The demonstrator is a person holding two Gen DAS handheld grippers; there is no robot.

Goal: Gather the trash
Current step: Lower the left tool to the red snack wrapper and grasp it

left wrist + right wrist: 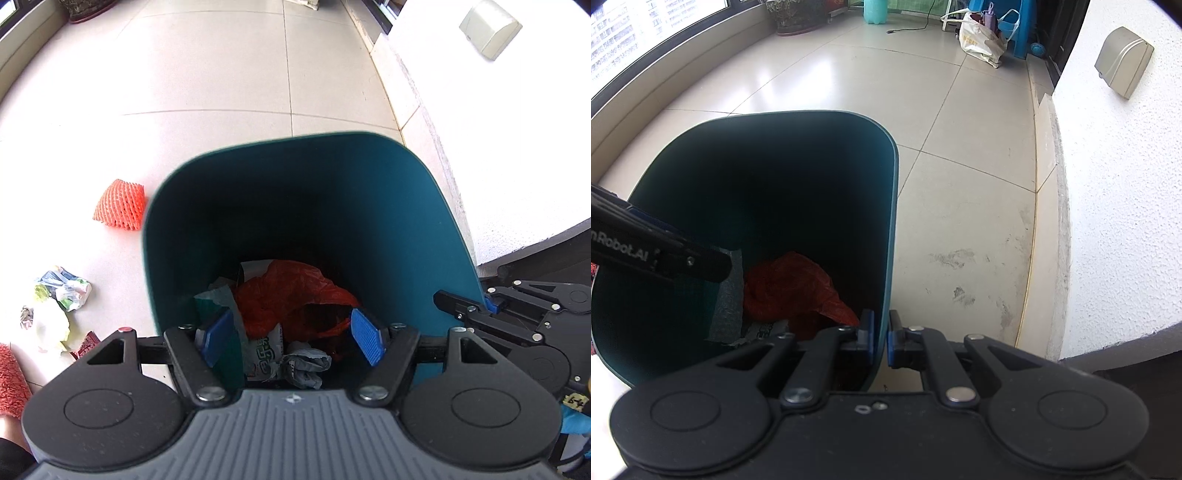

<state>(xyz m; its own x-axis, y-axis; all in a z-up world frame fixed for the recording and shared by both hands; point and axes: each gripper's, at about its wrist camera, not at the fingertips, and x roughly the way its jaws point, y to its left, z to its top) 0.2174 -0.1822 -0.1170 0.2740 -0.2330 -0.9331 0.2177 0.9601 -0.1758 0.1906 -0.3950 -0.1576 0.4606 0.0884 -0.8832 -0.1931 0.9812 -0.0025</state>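
The right gripper (881, 338) is clamped on the near rim of the teal bin (890, 206), one pad inside the wall and one outside. The left gripper (293, 339) hangs over the bin's mouth with its jaws spread and nothing between them; "Robot.AI" reads in white along its black finger. Inside lie a red plastic bag (291, 295), a white wrapper with green print (264, 356) I can't read, and a grey crumpled wad (306, 363). On the tiled floor (221, 74) left of the bin sit an orange foam net (120, 205) and crumpled wrappers (61, 291). The white wall (1115, 221) stands near on the right; ahead the floor lies open.
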